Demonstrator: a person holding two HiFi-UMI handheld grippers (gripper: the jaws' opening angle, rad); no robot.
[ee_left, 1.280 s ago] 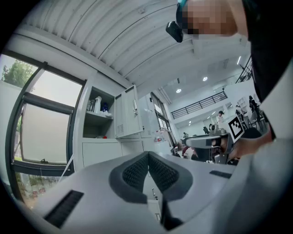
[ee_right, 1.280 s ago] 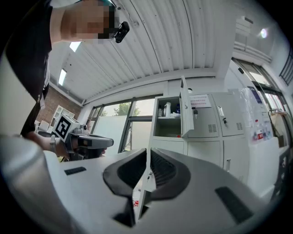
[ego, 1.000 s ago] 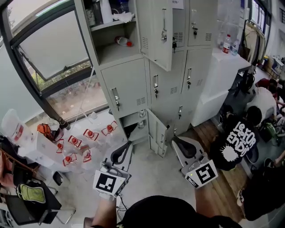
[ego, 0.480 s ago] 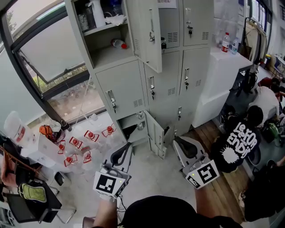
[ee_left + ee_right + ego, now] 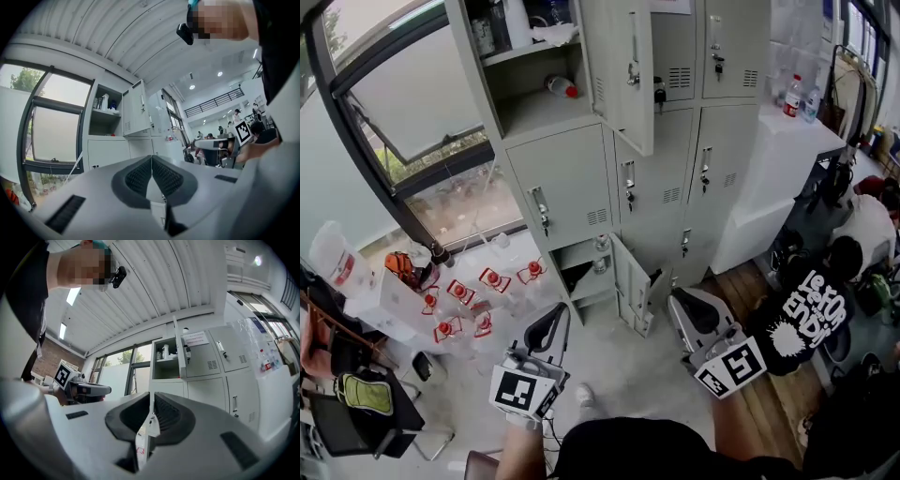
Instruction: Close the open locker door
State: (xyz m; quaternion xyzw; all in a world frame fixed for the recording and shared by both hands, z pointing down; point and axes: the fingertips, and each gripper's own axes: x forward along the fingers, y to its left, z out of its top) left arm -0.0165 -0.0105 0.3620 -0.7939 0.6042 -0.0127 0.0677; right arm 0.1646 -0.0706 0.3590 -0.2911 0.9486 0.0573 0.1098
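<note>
A grey locker bank (image 5: 675, 169) stands ahead. Its upper left door (image 5: 623, 70) hangs open, baring a shelf with a lying bottle (image 5: 561, 86). A small bottom door (image 5: 630, 281) near the floor is open too. My left gripper (image 5: 563, 309) is held low, well short of the lockers, shut on nothing. My right gripper (image 5: 674, 296) is beside it, also shut and empty. In the left gripper view the gripper (image 5: 151, 159) points toward the open upper door (image 5: 136, 112). From the right gripper view the gripper (image 5: 151, 397) sees that door (image 5: 179, 352) edge-on.
Several red-capped bottles (image 5: 478, 291) lie on the floor at the left, under a large window (image 5: 412, 103). A white cabinet (image 5: 778, 178) adjoins the lockers on the right. A person in a black shirt (image 5: 811, 305) sits on the floor at the right. A chair (image 5: 356, 403) is at the lower left.
The head view has shifted a little, so the lockers sit slightly right. Both grippers stay low and shut; the left one has dropped slightly.
</note>
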